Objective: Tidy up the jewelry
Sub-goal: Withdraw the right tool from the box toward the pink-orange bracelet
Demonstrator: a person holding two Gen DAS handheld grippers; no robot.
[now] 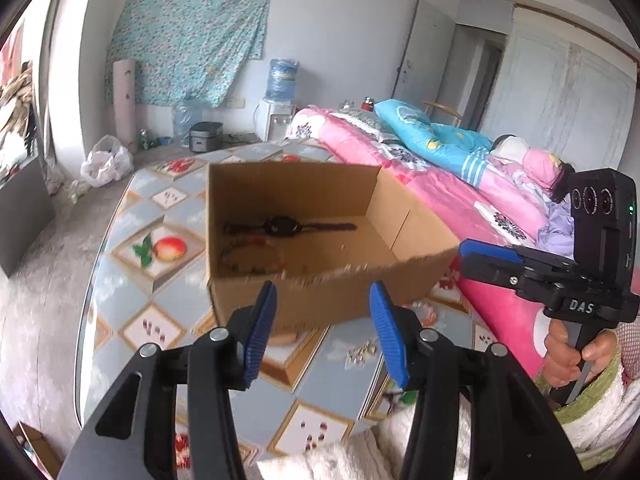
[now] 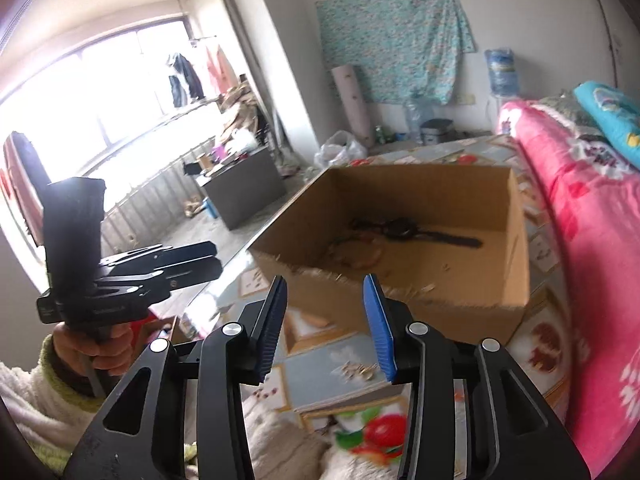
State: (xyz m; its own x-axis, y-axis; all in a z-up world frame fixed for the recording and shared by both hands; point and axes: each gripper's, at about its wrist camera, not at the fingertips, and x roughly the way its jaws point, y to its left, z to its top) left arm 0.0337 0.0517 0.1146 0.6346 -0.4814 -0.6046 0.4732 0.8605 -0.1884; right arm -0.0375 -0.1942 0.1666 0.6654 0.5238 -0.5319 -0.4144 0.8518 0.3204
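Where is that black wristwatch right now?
The black wristwatch lies flat on the floor of the open brown cardboard box, toward its back wall, in both views. A beaded bracelet lies just in front of it, on the box's left side.

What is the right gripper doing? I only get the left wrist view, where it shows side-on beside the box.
Observer: The right gripper is open, with nothing between its fingers.
Operator: Where does it aim?
Observer: At the near wall of the box, with the small pale pieces on the table just below its tips.
Operator: Anything further left that I miss?
Observer: A bright window, with clothes hanging by it.
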